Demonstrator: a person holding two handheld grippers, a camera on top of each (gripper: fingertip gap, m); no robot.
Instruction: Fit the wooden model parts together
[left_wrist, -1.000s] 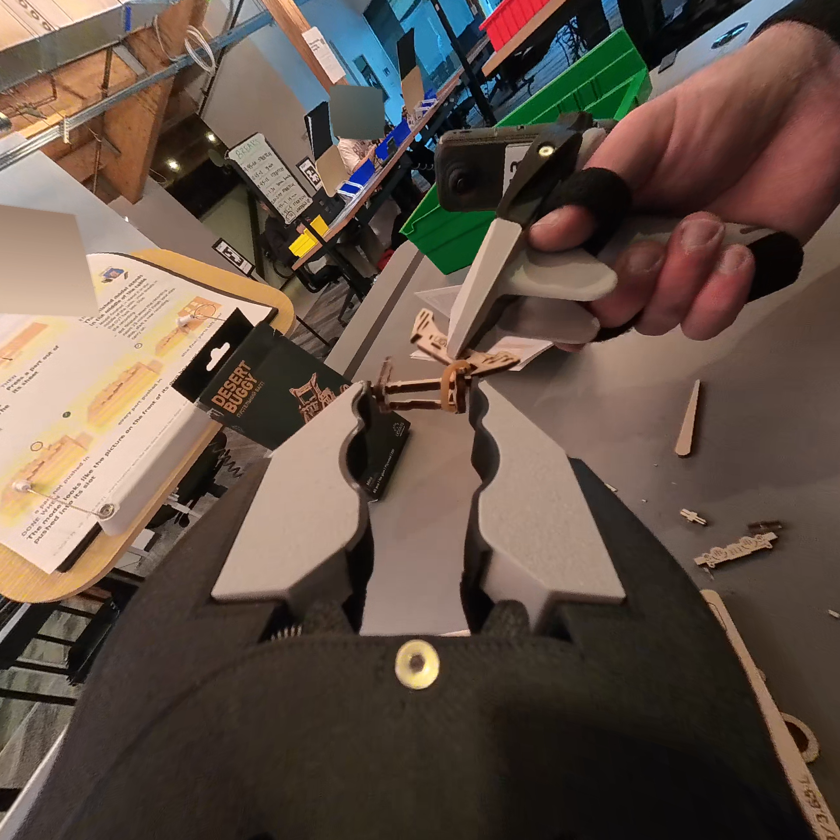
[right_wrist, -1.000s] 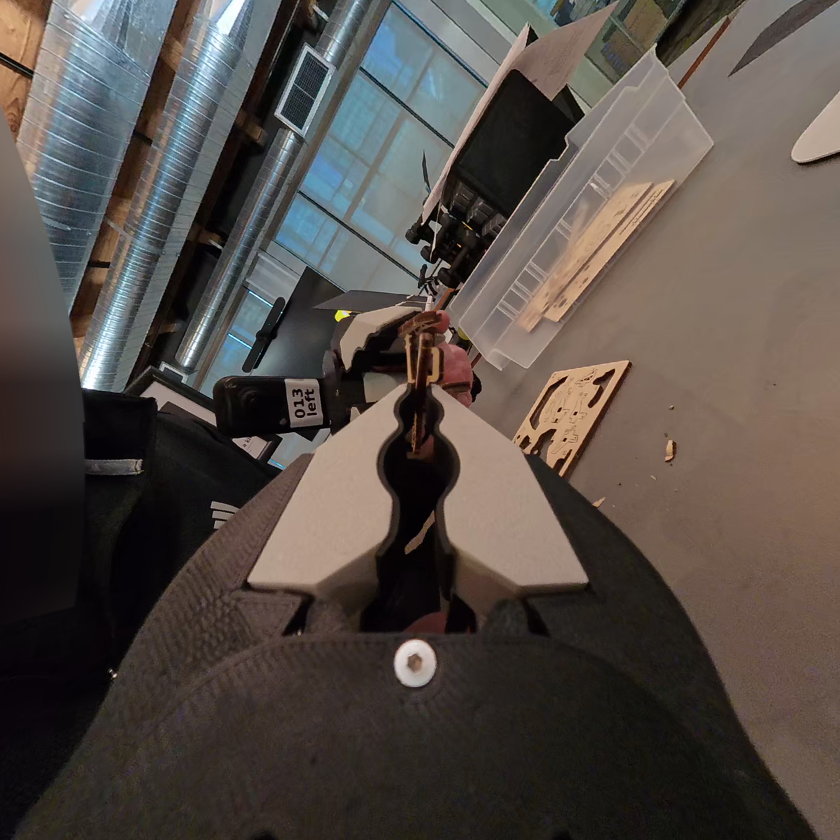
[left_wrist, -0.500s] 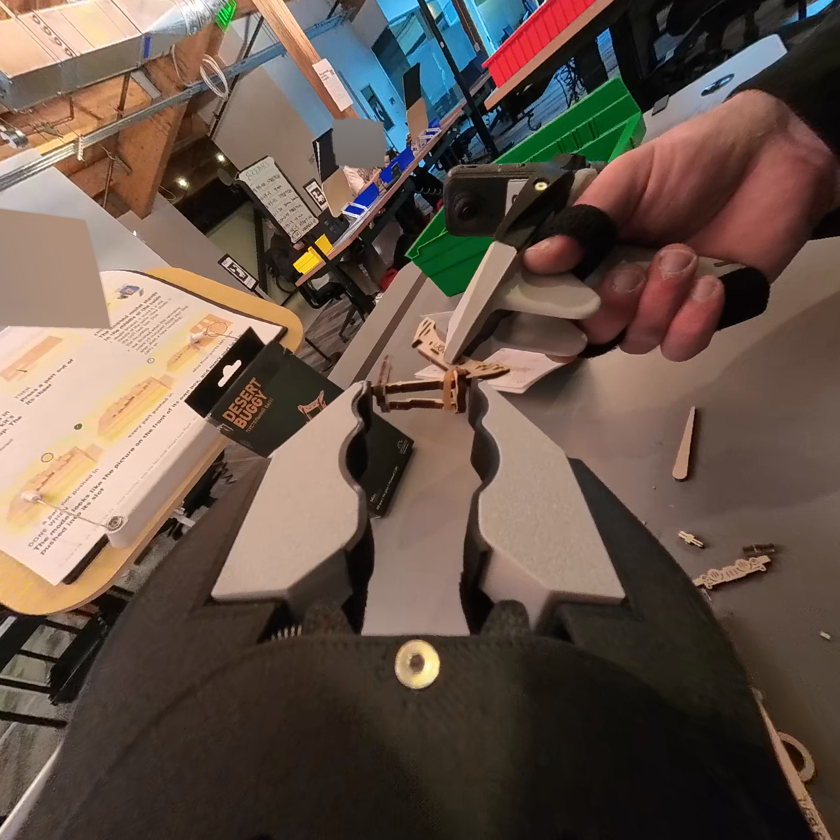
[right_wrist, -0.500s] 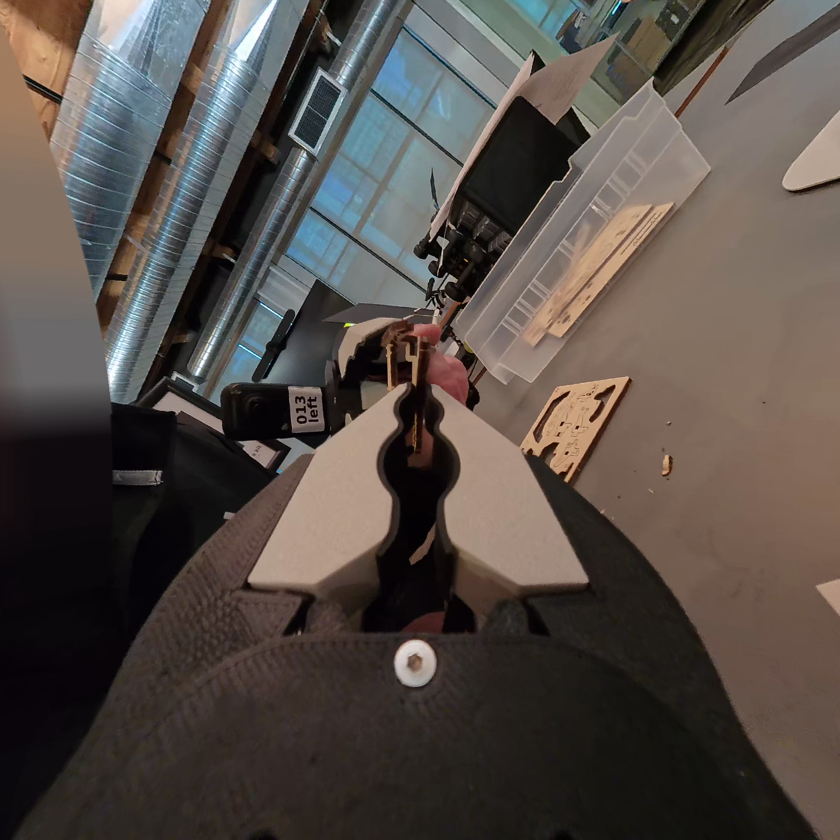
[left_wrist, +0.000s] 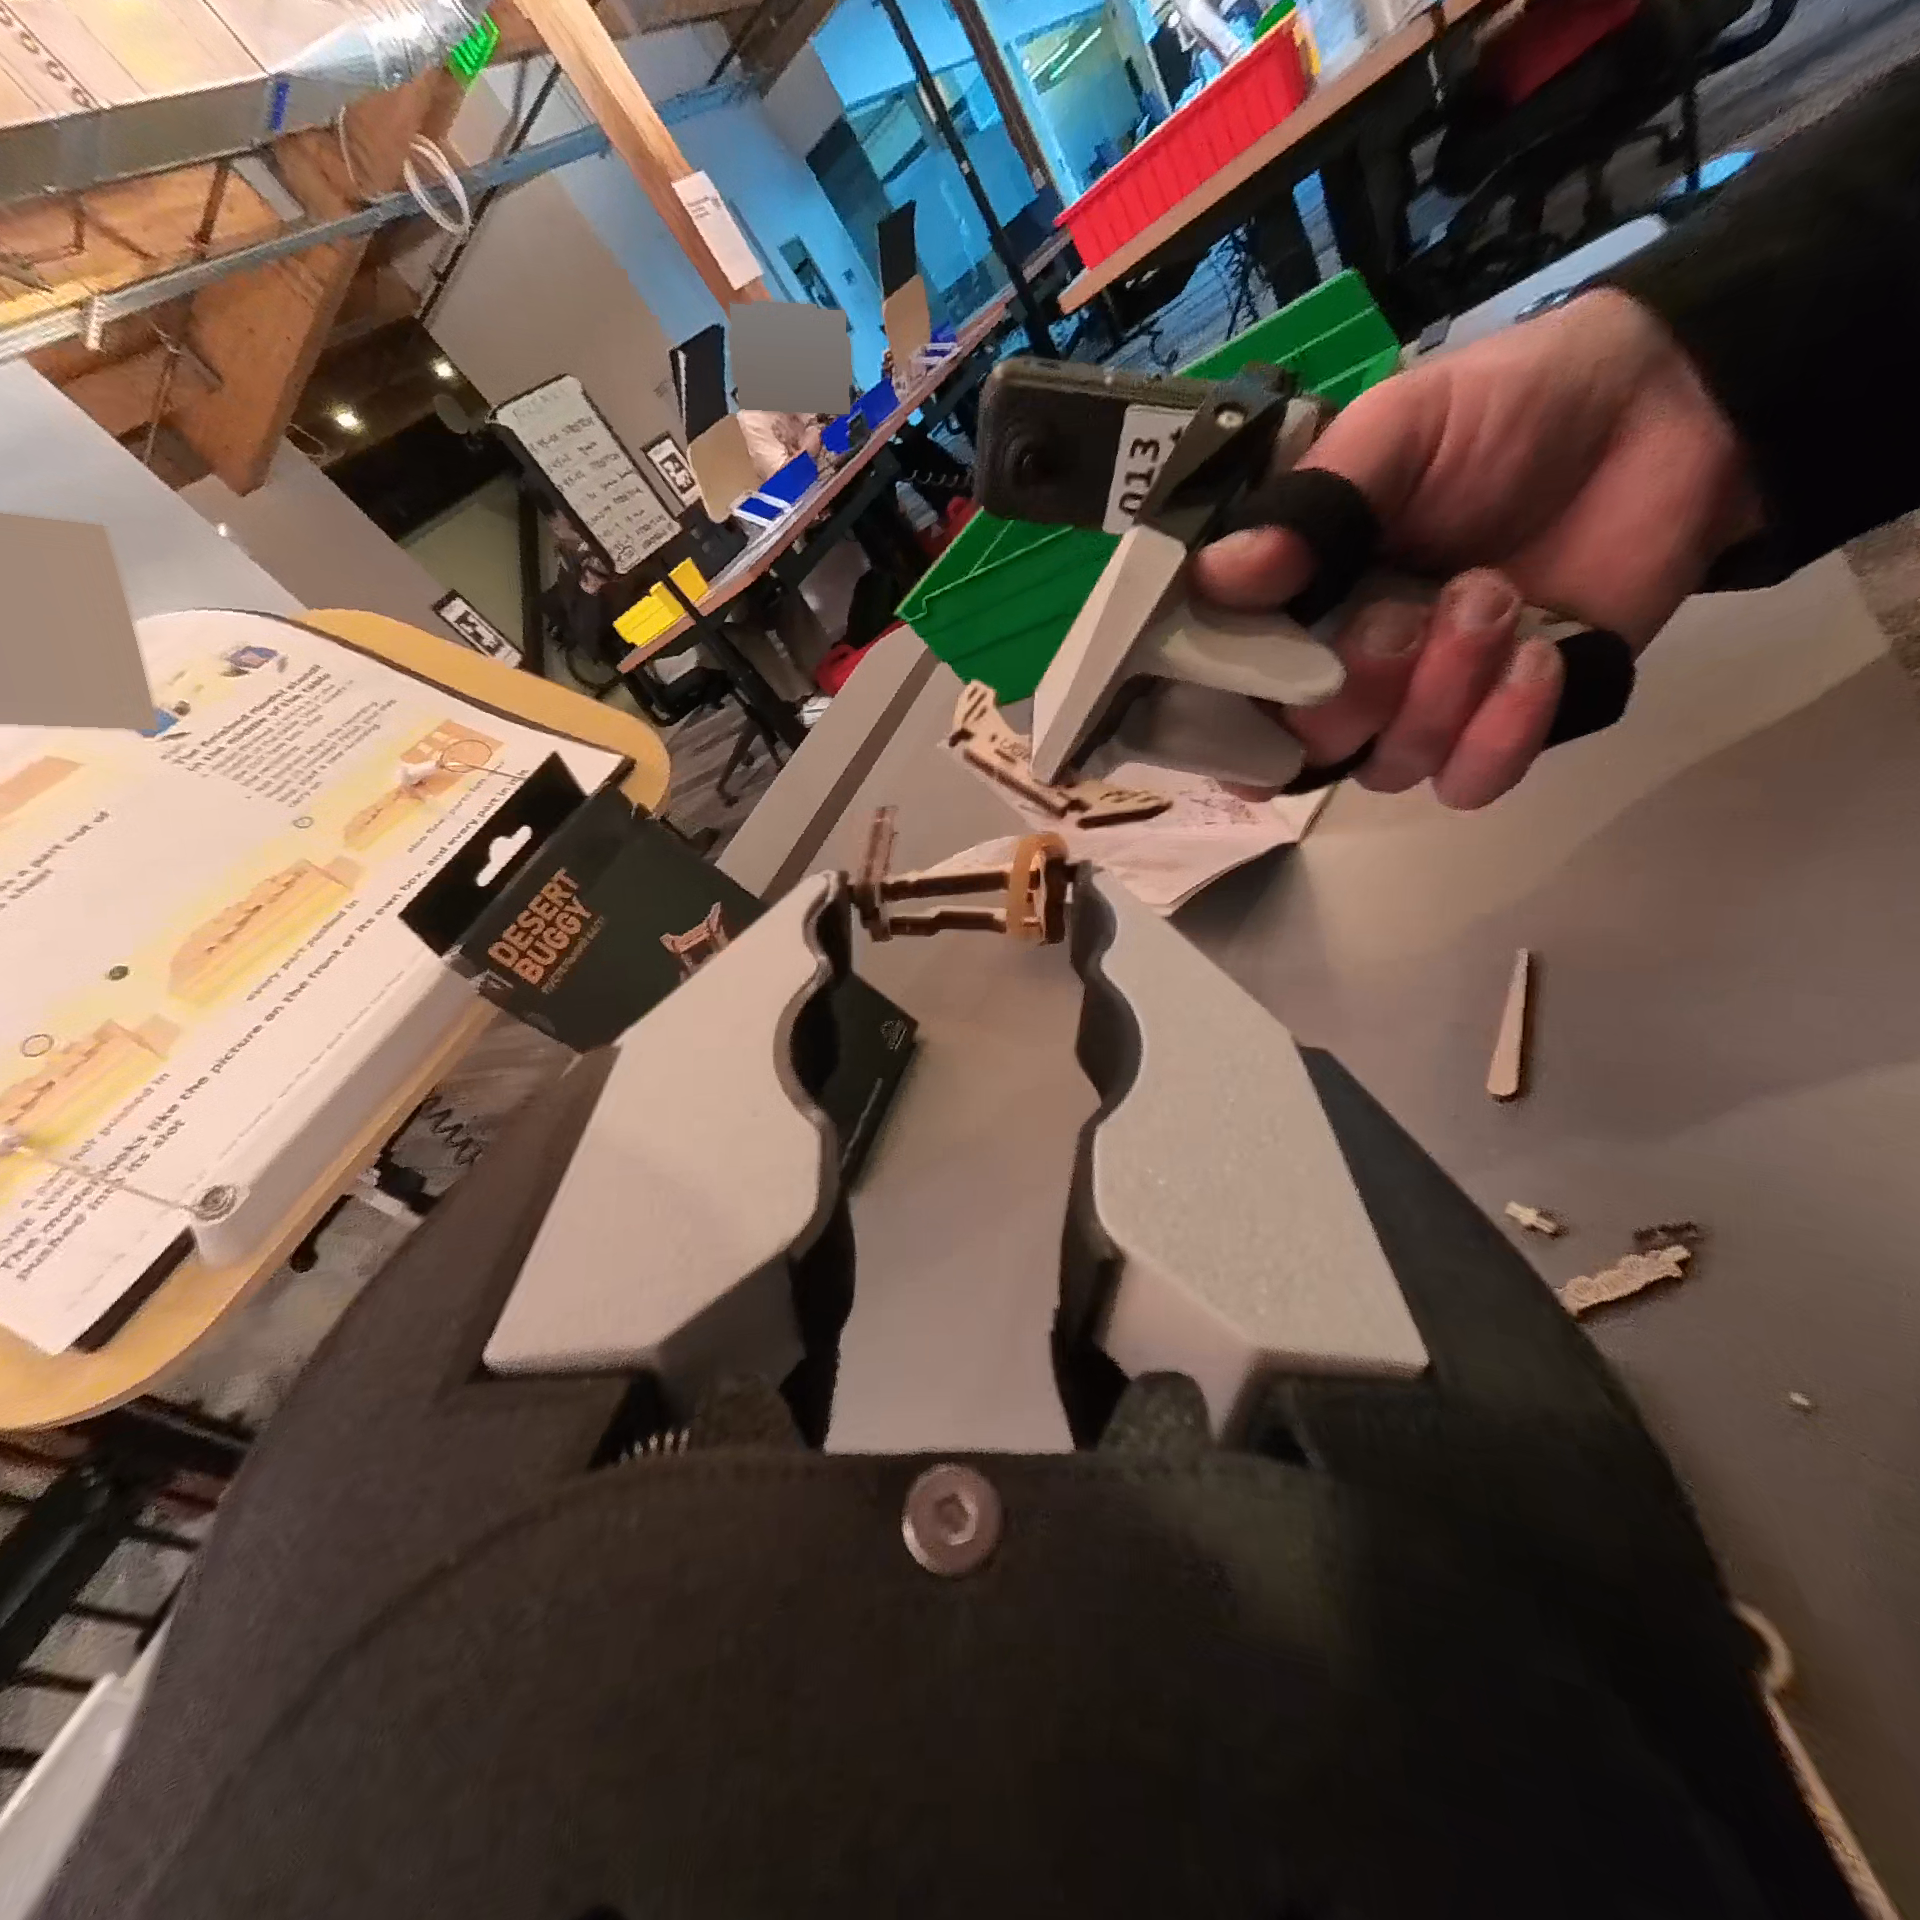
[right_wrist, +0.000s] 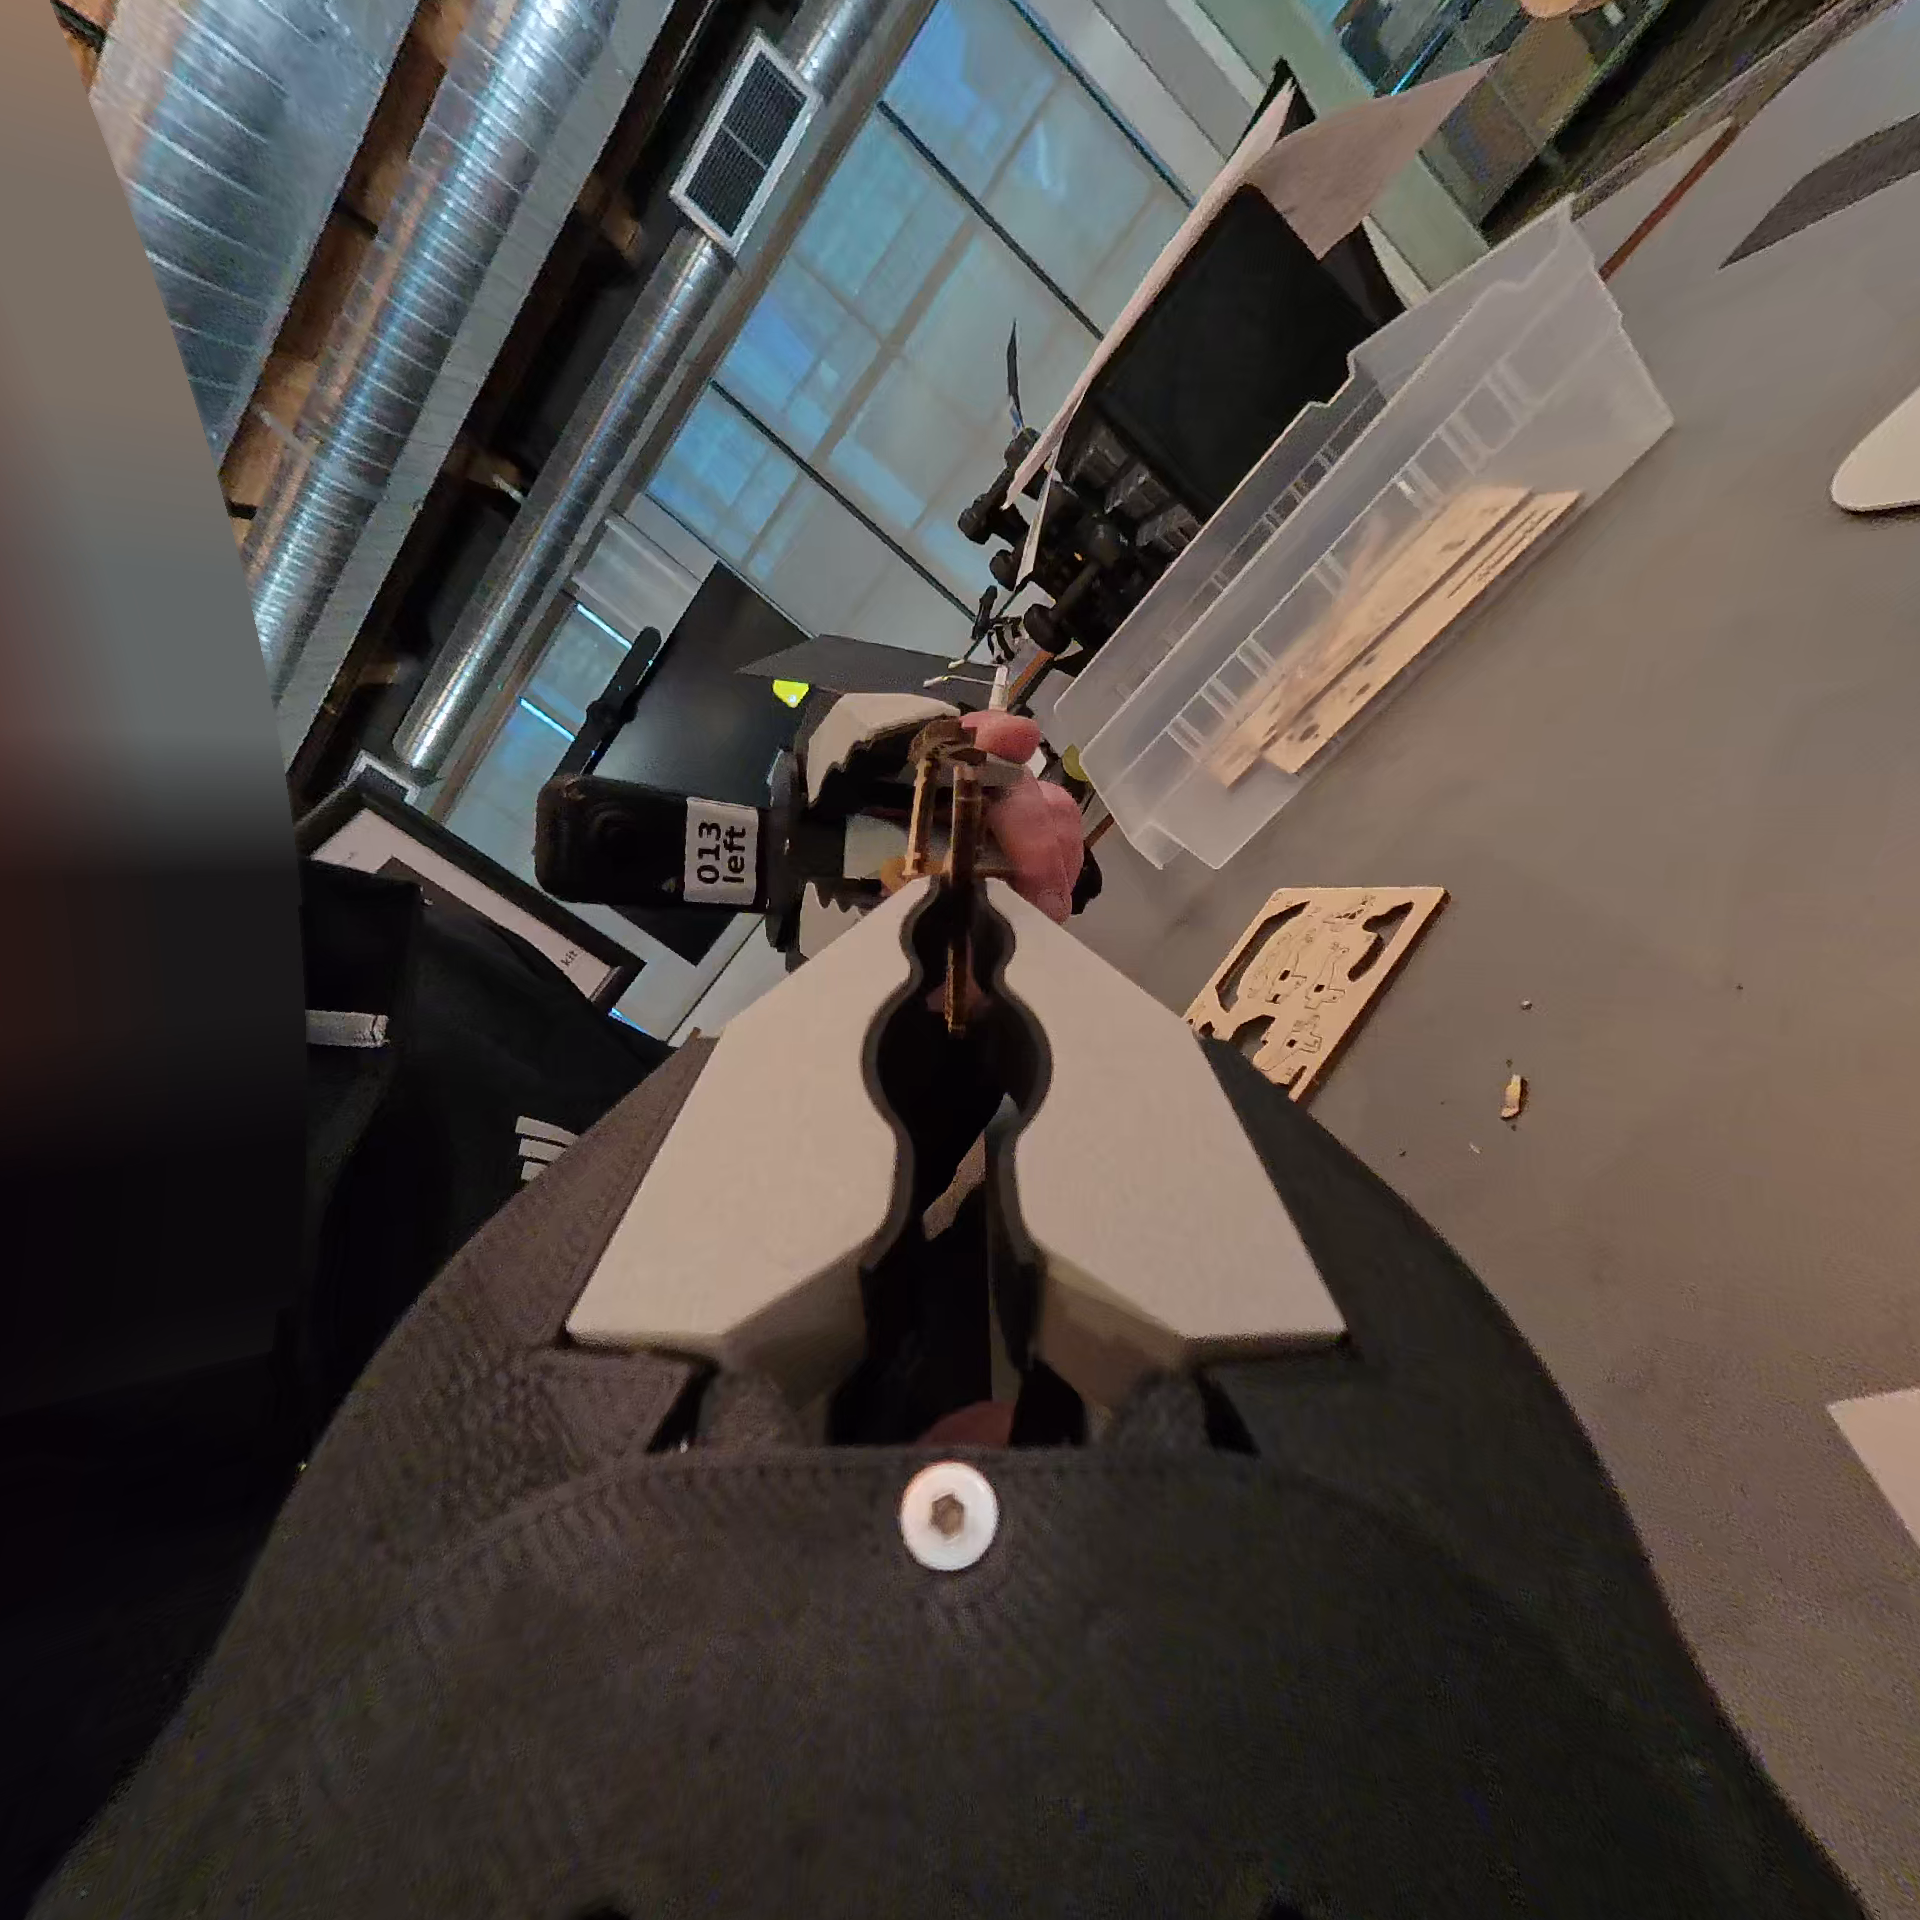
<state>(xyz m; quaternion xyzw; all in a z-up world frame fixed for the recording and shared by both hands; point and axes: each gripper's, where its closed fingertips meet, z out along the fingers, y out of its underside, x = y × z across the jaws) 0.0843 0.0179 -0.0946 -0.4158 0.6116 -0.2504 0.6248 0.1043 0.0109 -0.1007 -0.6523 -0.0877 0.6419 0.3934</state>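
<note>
- Left wrist view: the left gripper (left_wrist: 961, 914) stands partly open, its two grey fingertips clamped on the ends of a small tan wooden sub-assembly (left_wrist: 961, 906) of two parallel rods, with a cross-piece at one end and a ring-shaped piece at the other. It spans the gap crosswise, probably so its length stays exposed for the next part.
- Beyond it, the right gripper (left_wrist: 1049, 764), held in a person's hand (left_wrist: 1496, 582), has its grey fingers drawn together on a flat, long laser-cut wooden part (left_wrist: 1049, 779). This part hangs just above a white folded paper sheet (left_wrist: 1195, 842) on the grey table (left_wrist: 1558, 935), near the sub-assembly but apart from it; I judge it is being brought in for fitting.
- A black cardboard kit package (left_wrist: 582, 925) and a printed instruction sheet on a round-cornered wooden board (left_wrist: 208, 935) lie left, seemingly kept in sight for reference. A thin wooden stick (left_wrist: 1509, 1029) and small offcuts (left_wrist: 1621, 1262) lie right.
- Right wrist view: the right gripper's fingers are nearly closed and pinch the flat part edge-on (right_wrist: 961, 935). The part points towards the left gripper (right_wrist: 883, 810), suggesting alignment before insertion.
- A punched-out wooden parts sheet (right_wrist: 1320, 977) lies on the table; a clear plastic bin (right_wrist: 1382, 520) holds more sheets behind.
</note>
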